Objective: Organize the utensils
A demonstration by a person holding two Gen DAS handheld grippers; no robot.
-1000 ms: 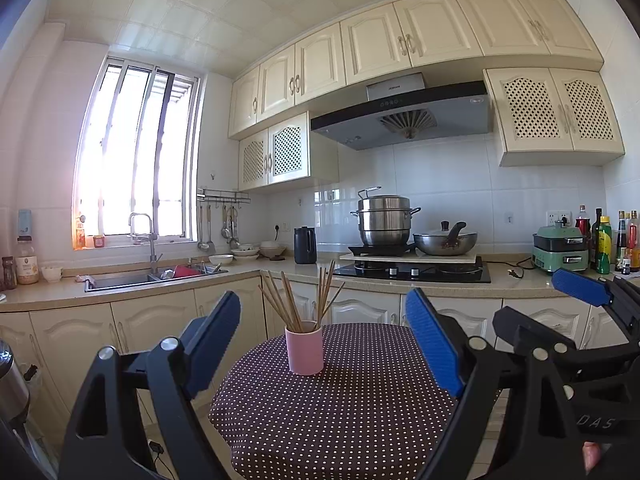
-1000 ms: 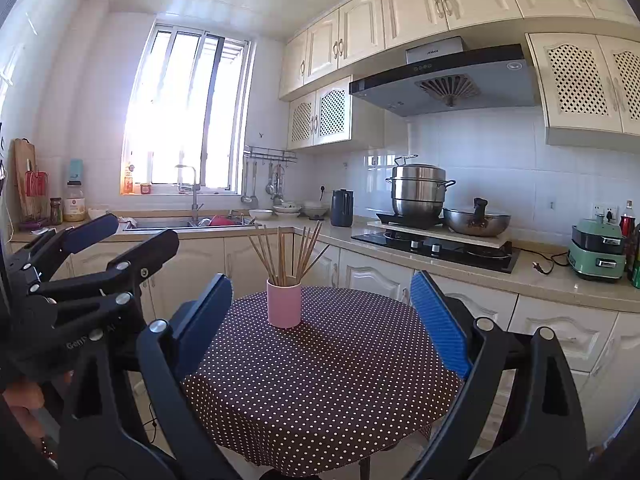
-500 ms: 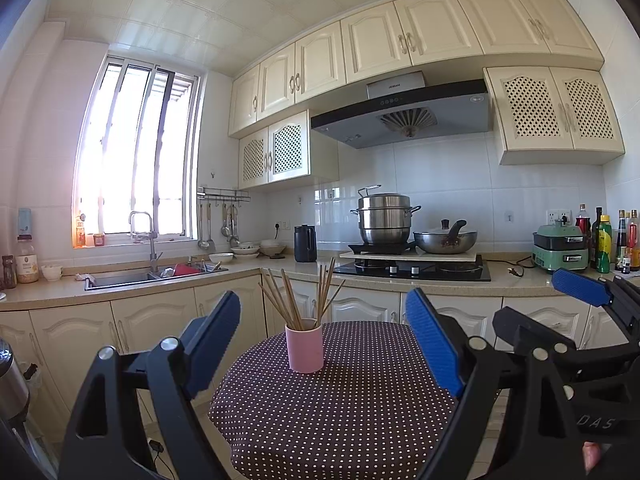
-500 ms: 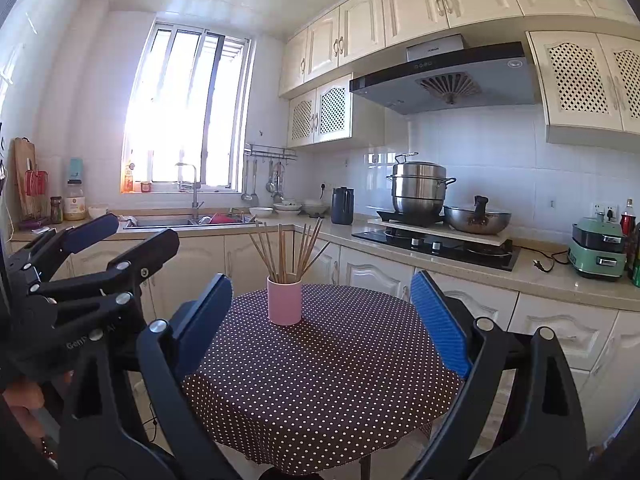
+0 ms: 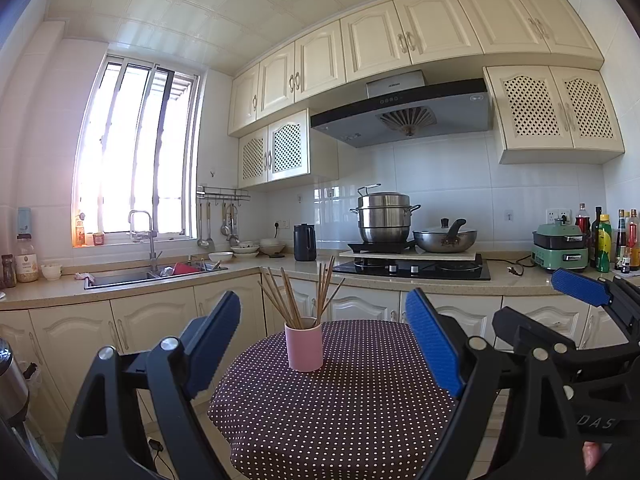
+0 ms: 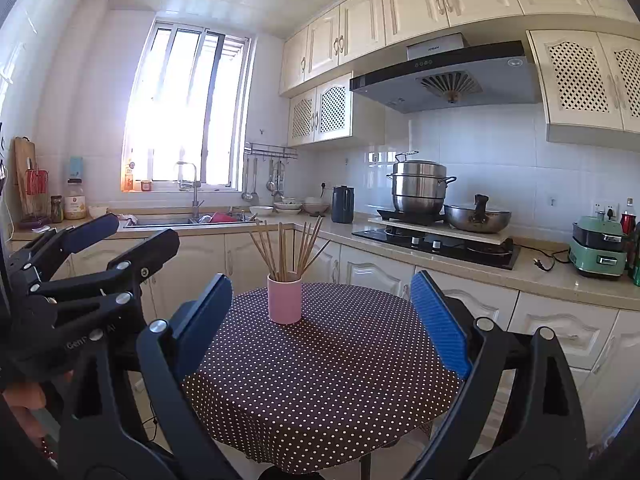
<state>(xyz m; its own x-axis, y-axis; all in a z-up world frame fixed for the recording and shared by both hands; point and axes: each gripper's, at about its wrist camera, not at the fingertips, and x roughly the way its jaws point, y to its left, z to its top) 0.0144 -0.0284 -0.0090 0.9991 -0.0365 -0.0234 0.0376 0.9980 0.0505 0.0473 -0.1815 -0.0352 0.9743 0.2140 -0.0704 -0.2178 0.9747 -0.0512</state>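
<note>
My left gripper (image 5: pixel 324 344) and right gripper (image 6: pixel 320 320) both hover with jaws apart, empty, short of the pink cup (image 6: pixel 284 299). The cup stands on the dotted tablecloth (image 6: pixel 320 380), straight ahead of both, its chopsticks (image 6: pixel 286 252) fanning upward; bare cloth surrounds it.

White letters "DAS" stand on the black body of the right claw (image 5: pixel 582 292), "Gen" and "AI" on the left claw (image 6: pixel 120 232); the range hood (image 6: pixel 444 76) badge is too small to read.
</note>
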